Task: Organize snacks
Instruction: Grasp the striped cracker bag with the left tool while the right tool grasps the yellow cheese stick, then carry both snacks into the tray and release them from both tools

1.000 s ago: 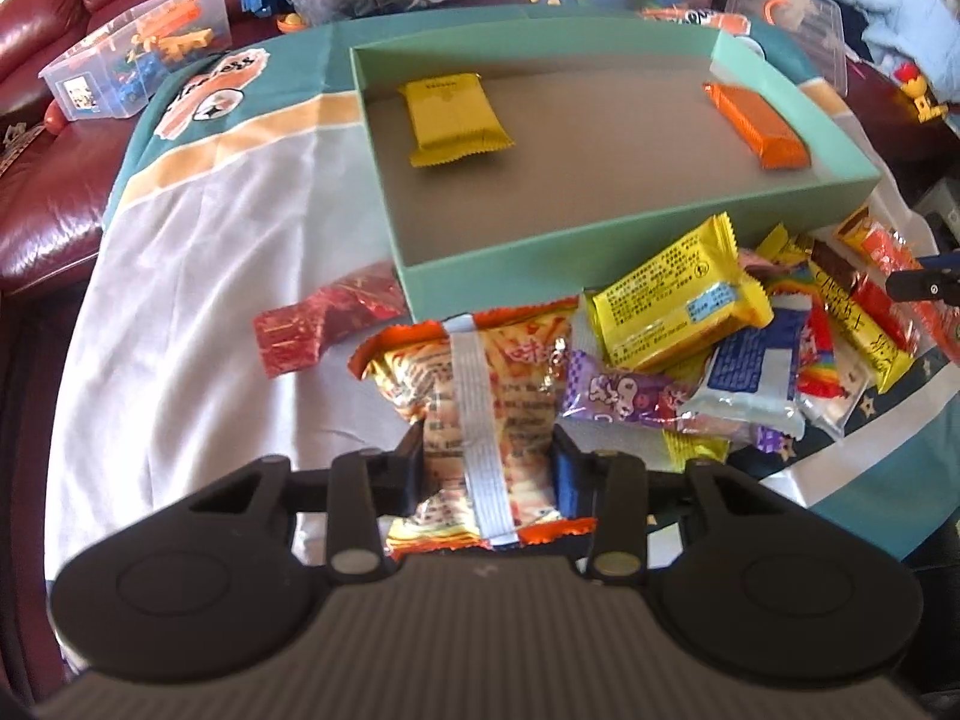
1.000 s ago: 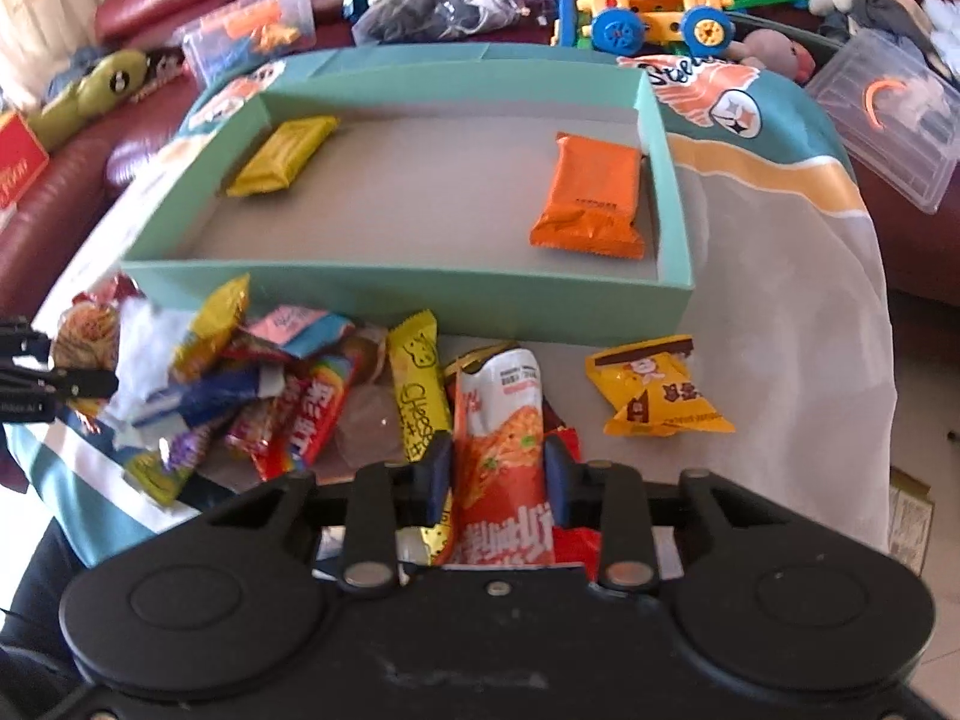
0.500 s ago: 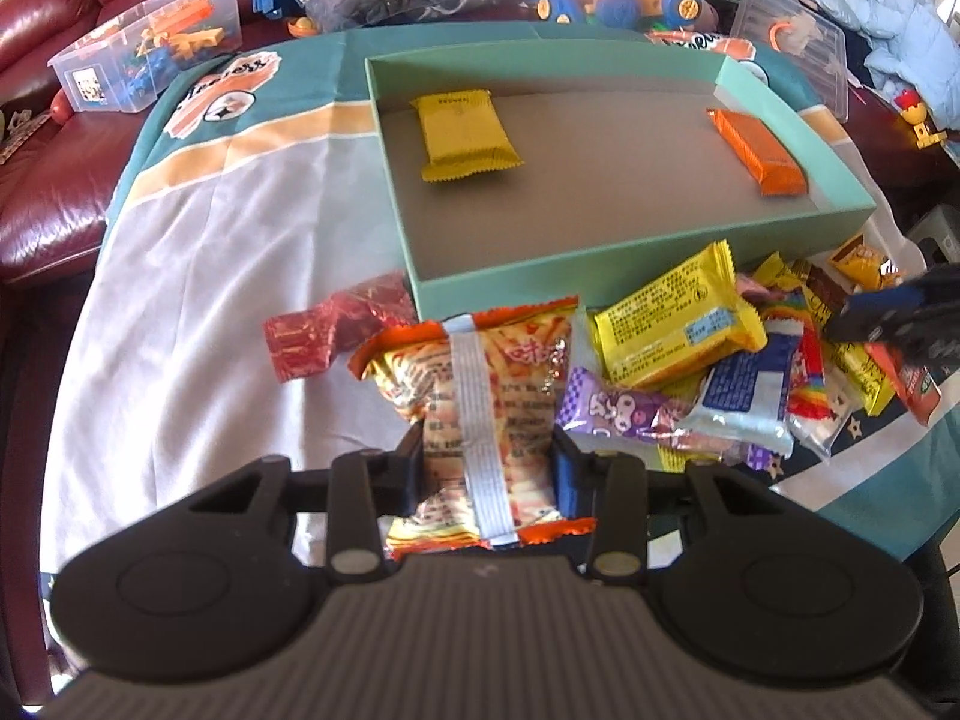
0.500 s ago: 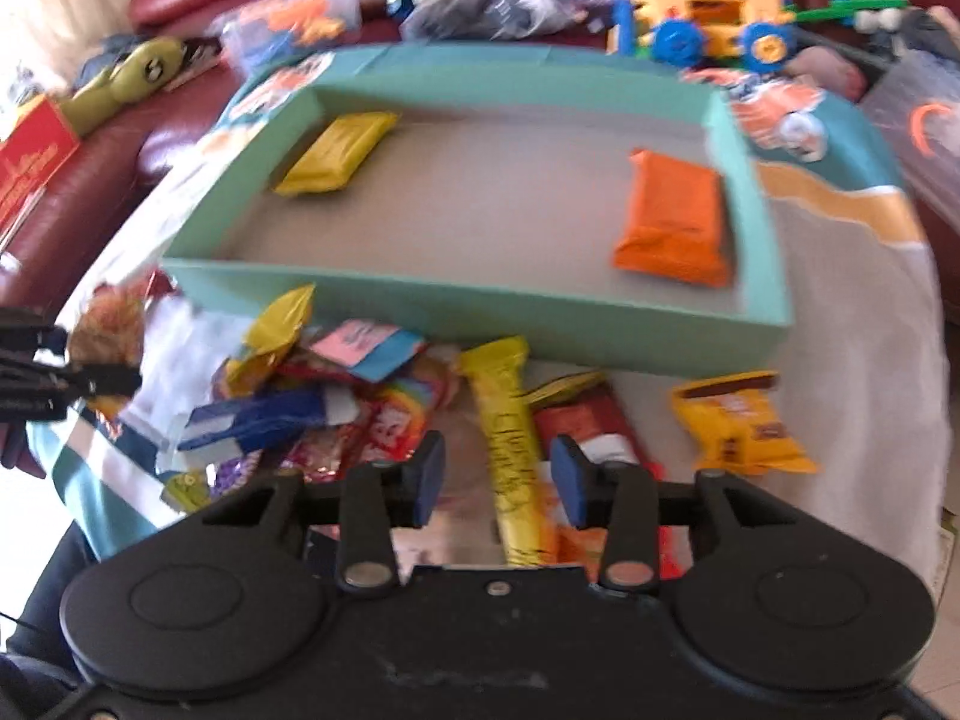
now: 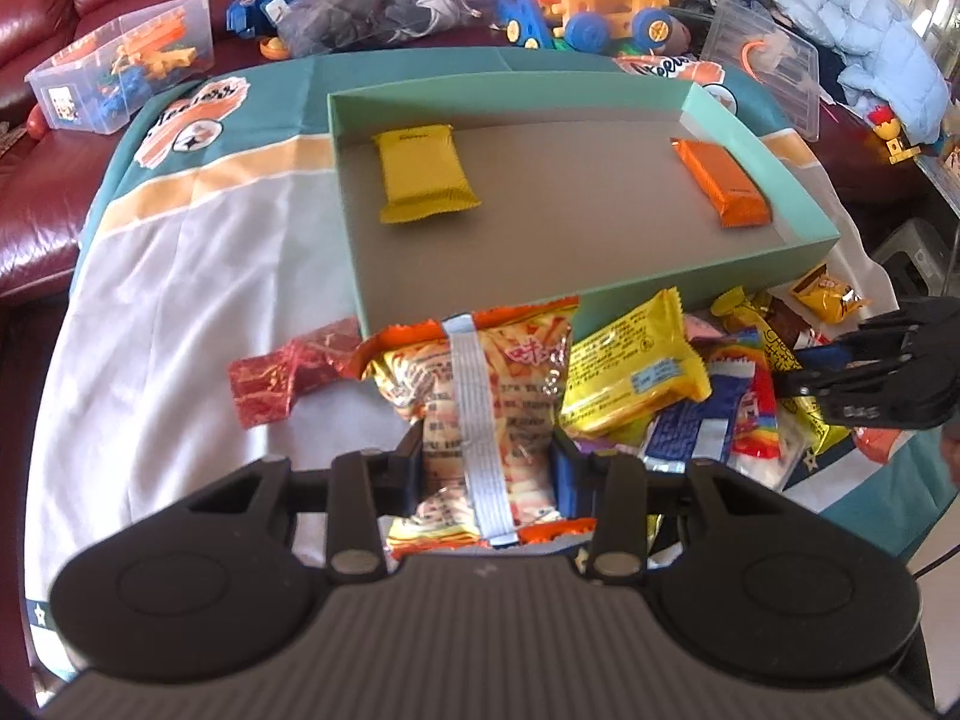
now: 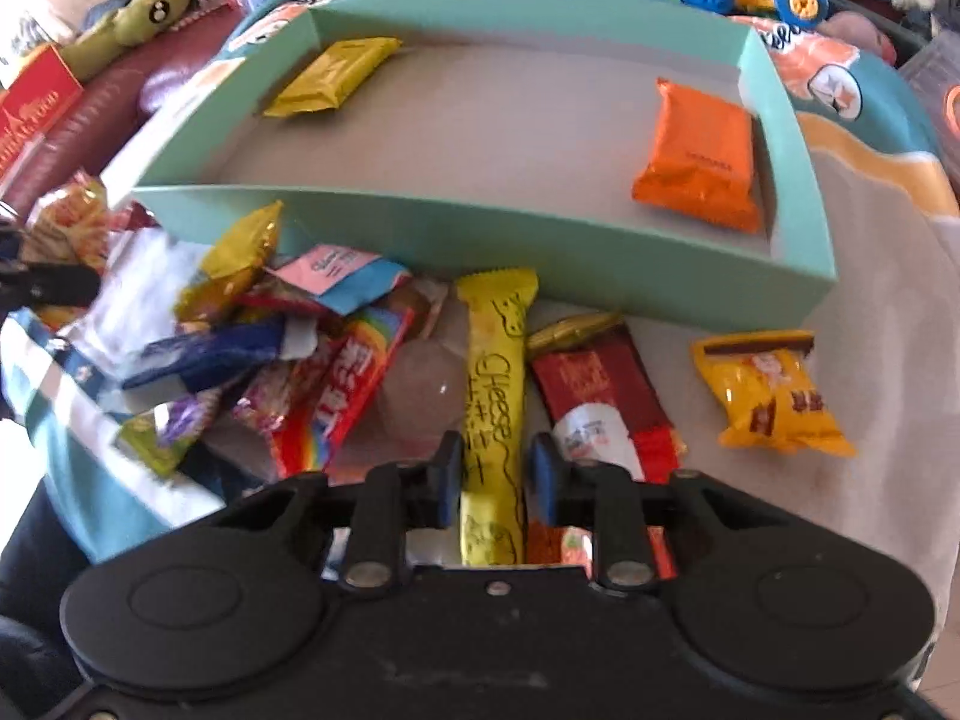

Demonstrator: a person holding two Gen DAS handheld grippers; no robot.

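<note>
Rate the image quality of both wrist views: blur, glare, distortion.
Left wrist view: sharp overall, print on the orange chip bag legible; strong fisheye bending of the teal box; sunlight washes out the white cloth. Right wrist view: softer, motion smear on the snack pile at left; the yellow cheese stick stays readable; top-left corner overexposed.

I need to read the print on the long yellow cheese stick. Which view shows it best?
The right wrist view: the yellow cheese stick lies full length, lettering up, between the right gripper's pads. The left wrist view shows only a sliver.
</note>
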